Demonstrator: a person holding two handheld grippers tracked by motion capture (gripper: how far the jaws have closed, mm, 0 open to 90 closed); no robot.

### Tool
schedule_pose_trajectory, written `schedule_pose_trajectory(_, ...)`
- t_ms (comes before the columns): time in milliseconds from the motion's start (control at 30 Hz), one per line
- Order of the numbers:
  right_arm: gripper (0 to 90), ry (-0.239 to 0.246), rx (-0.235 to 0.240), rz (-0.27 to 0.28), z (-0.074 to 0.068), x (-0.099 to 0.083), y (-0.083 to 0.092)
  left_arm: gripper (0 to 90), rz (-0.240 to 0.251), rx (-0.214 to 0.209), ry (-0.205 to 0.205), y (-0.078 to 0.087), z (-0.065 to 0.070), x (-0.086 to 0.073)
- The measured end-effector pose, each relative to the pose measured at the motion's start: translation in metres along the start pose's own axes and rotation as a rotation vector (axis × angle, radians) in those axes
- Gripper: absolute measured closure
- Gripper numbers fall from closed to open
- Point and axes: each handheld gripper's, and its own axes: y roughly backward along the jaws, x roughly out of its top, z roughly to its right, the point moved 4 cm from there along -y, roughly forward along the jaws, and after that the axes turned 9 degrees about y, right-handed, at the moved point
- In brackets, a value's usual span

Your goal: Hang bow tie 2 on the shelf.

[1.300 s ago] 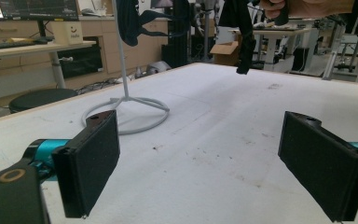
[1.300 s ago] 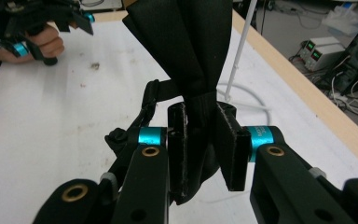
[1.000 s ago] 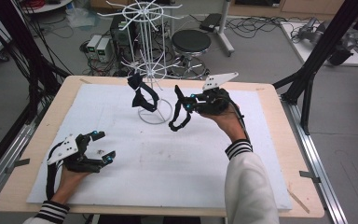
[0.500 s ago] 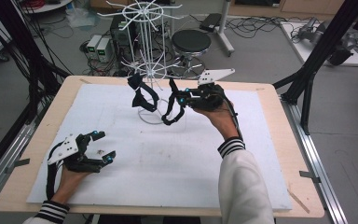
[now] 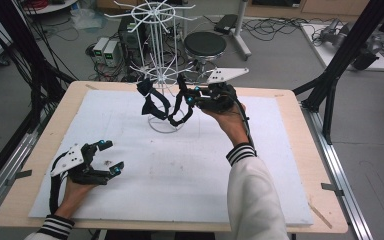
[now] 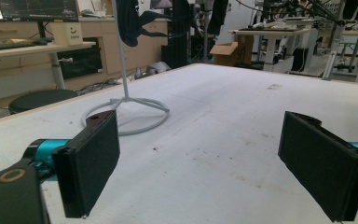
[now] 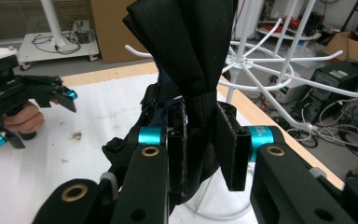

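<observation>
Cables and boxes fill the floor behind the wooden table [image 5: 290,107] in the high view. On it a white mat [image 5: 180,165] lies under a white wire rack [image 5: 156,65]. Right of the rack, upper middle, the right gripper [image 5: 186,100] pinches a black strap [image 5: 177,112]. Another black strap [image 5: 150,100] hangs on the rack. At lower left the left gripper [image 5: 111,156] is wide open, holding nothing.

From the left gripper view, both black pads [image 6: 93,163] stand far apart over the mat [image 6: 214,130].

From the right gripper view, the pads [image 7: 230,144] squeeze the black strap [image 7: 191,51] in the middle of the frame, beside the rack [image 7: 279,56].

No legible text, label, brand or number; marks on the small beige cardboard box [image 6: 68,33] stay unreadable.
</observation>
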Motion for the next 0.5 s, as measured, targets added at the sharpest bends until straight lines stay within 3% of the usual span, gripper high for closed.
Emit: schedule_pose_trajectory(500, 75.5, 0.001, -0.032, 0.025, 0.0003, 0.0076, -0.0098, 13.1, -0.002, -0.005, 0.001, -0.0002, 0.0006, -0.0002)
